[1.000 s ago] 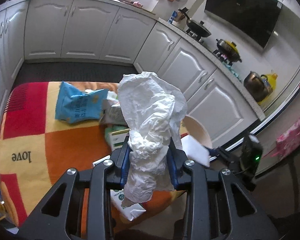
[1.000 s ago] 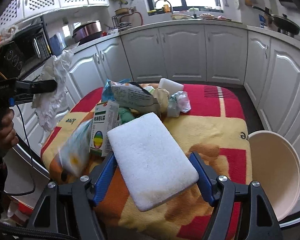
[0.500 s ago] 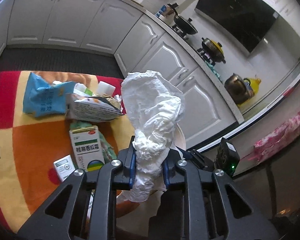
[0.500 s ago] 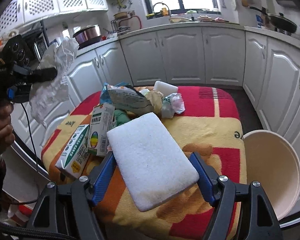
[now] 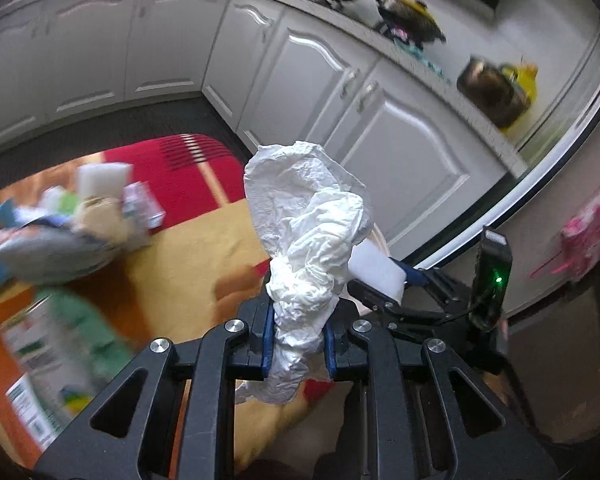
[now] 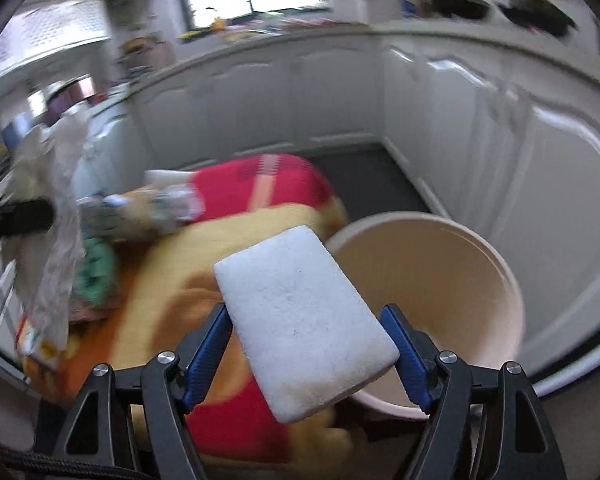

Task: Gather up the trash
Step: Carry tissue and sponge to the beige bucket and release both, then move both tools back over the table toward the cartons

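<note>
My left gripper (image 5: 298, 344) is shut on a crumpled white tissue (image 5: 306, 232) that stands up between its blue pads, over the blanket's right edge. My right gripper (image 6: 306, 354) is shut on a white sponge block (image 6: 304, 332), its pads against both long sides. The sponge hangs partly over the blanket edge and partly over the rim of a cream bin (image 6: 432, 264) on the floor. In the left wrist view the right gripper (image 5: 384, 280) with the sponge (image 5: 374, 270) shows just behind the tissue. In the right wrist view the tissue (image 6: 56, 248) is a blur at the left.
A red, yellow and orange blanket (image 5: 204, 248) covers the table. On it lies a pile of wrappers, cartons and a second white sponge (image 5: 104, 176). White kitchen cabinets (image 5: 324, 92) stand behind, with pots on the counter. Dark floor (image 6: 364, 172) runs between table and cabinets.
Both grippers have swung right, so the bin now fills the right wrist view under the sponge. The left jaws closed tighter on the tissue. The trash pile slid toward the left in both views.
</note>
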A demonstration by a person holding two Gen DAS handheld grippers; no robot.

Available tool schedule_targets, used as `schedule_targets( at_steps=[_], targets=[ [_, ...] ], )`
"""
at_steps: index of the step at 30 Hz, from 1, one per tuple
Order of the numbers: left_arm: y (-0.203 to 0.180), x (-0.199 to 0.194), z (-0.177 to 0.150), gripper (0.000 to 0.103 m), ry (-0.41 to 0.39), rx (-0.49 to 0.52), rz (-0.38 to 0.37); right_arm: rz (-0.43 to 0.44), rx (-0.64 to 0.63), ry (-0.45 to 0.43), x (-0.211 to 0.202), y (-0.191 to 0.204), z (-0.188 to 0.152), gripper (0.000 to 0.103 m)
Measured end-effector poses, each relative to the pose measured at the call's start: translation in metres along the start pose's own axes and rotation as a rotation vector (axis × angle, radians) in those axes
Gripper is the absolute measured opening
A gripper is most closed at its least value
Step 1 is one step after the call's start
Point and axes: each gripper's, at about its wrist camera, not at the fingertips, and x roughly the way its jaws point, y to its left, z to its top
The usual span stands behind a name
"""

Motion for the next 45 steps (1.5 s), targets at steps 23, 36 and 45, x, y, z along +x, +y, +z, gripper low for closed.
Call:
schedule_targets(
  at_steps=[23, 36, 45],
  targets=[
    [-0.046, 0.127, 0.022, 0.058, 0.027, -0.030, 0.096, -0.211, 0.201, 0.098, 0.042, -0.109, -0.021, 0.094],
    [-0.065, 0.072, -0.001, 0.058, -0.081, 0.105, 0.309, -0.195, 0.143, 0.033, 0.014, -0.074, -0.015, 0.094],
    [-0.057, 0.023, -0.022, 0.058, -0.170, 0.092, 0.420, -0.150, 0.077, -0.014, -0.007, -0.031, -0.008, 0.094]
  ],
)
